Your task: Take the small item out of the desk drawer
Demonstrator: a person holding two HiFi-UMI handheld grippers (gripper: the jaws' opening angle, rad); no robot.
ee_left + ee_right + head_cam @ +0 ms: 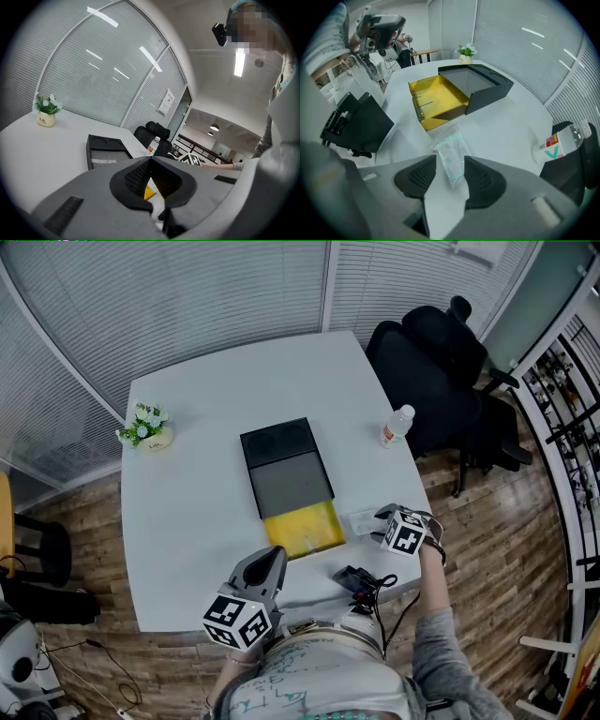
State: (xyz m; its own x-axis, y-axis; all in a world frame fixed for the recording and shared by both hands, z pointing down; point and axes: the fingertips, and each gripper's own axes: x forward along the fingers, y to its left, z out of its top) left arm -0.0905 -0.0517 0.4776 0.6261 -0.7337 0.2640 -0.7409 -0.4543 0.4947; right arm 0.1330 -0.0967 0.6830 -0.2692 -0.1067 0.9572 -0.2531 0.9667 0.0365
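Right gripper (449, 165) splayed, releasing the clear plastic packet (451, 149) lying between its jaws; emptied yellow drawer (438, 96) ahead. Left gripper (150, 163) clenched, empty. Next: withdraw upward.

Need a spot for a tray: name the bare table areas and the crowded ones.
Bare: the left side between flower pot and drawer box, and the far strip behind the box. Crowded: the near right, around the open yellow drawer, plastic bag and black device.
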